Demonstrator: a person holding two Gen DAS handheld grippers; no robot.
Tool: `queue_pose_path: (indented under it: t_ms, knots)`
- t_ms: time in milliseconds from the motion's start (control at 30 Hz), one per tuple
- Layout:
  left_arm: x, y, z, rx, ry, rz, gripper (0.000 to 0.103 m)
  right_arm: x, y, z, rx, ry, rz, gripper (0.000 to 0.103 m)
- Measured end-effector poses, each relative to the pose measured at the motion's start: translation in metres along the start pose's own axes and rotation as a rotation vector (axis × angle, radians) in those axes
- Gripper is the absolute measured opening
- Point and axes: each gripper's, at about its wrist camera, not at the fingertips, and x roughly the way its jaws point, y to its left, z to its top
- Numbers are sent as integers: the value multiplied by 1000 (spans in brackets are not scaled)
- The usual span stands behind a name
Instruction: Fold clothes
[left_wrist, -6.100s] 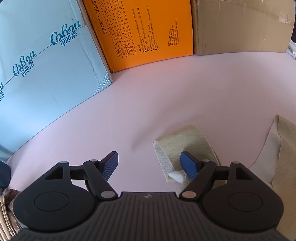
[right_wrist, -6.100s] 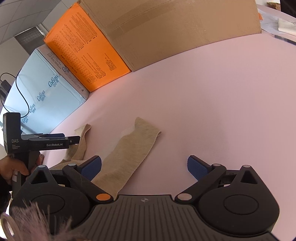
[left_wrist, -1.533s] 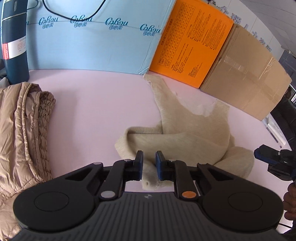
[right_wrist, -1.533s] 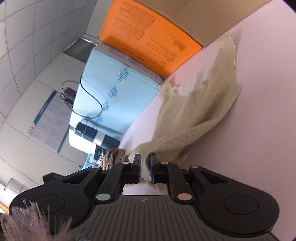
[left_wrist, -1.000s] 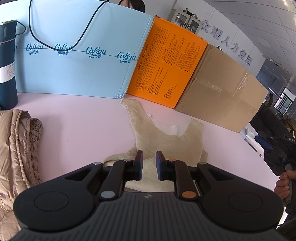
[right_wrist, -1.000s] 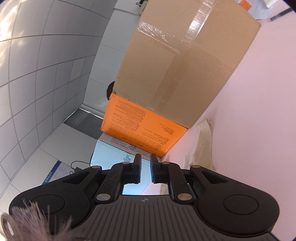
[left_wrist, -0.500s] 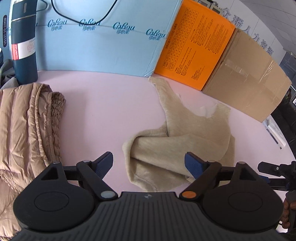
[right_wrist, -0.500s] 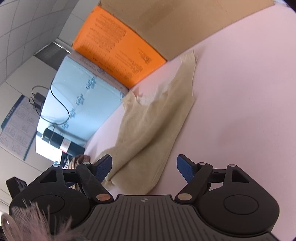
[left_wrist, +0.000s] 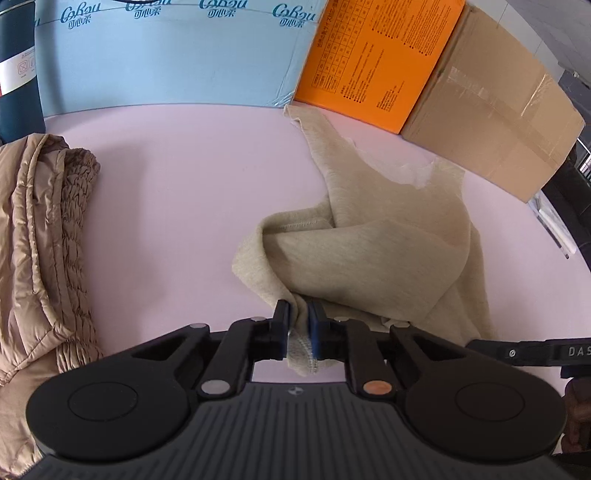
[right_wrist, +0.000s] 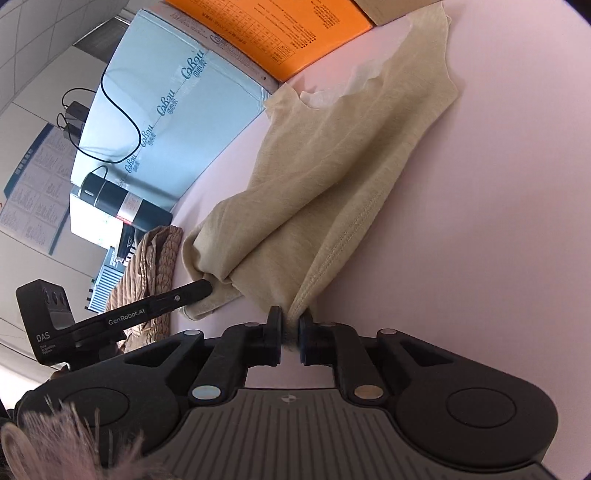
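Left gripper (left_wrist: 299, 325) at lower centre of the left wrist view, fingers (left_wrist: 281, 325) closing, pinched on a stitched hem of the beige top (left_wrist: 376, 258). Right gripper (right_wrist: 290, 332) at lower centre of the right wrist view, fingers (right_wrist: 274, 330) nearly together, clamped on another bunched hem edge of the same garment. Beige top lying rumpled on the pink table (left_wrist: 177, 192), mid-frame in both views, stretching away toward the upper right. Tan quilted jacket (left_wrist: 40, 251) heaped along the left edge of the left wrist view. Farther back, against the table's far side: dark bottle (left_wrist: 16, 70) at upper left, light blue box (left_wrist: 177, 55), orange box (left_wrist: 376, 59), brown cardboard box (left_wrist: 491, 110) at upper right.
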Motion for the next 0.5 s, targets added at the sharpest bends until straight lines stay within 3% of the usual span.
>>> queue_pose_path:
  t_ms: [67, 167, 333, 433, 500]
  knots:
    - [-12, -3, 4, -4, -41, -16, 9, -11, -3, 2, 20, -68, 42, 8]
    - [-38, -5, 16, -33, -128, -74, 8, -45, -5, 10, 82, -243, 203, 8]
    - [-81, -9, 38, -60, -269, -179, 7, -105, -5, 29, 120, -483, 368, 8]
    - [-88, -11, 42, -41, -272, -202, 9, -137, -6, 40, 97, -560, 331, 8]
    - [-83, -12, 39, -24, -235, -176, 22, -146, -9, 44, 75, -542, 262, 10]
